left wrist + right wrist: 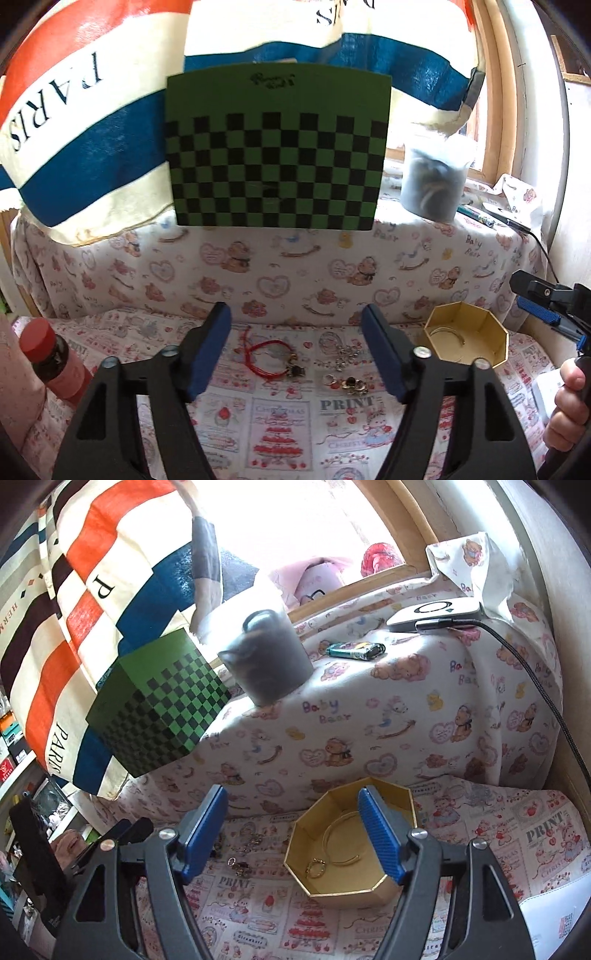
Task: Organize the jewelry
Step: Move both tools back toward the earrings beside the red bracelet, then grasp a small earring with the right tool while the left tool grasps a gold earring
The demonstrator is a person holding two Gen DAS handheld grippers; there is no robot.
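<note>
A gold octagonal box (pixel 369 888) stands open on the printed cloth; a thin gold bangle (pixel 341 845) and a small gold ring piece (pixel 317 867) lie inside. The box (pixel 491 347) also shows at the right of the left wrist view. Left of it lie a red cord bracelet (pixel 267 356), silver chain pieces (pixel 345 356) and gold rings (pixel 349 384). My left gripper (pixel 297 352) is open above the bracelet, nothing between its pads. My right gripper (pixel 291 834) is open over the box's left rim, holding nothing; it also appears at the right edge (pixel 543 306) of the left view.
A green checkered box (pixel 277 147) leans on a striped cloth bag (pixel 74 129) behind. A grey cup (pixel 266 661), a lighter (pixel 354 650) and a white device with a cable (pixel 436 611) sit on the raised ledge. A red-capped bottle (pixel 44 350) stands at the left.
</note>
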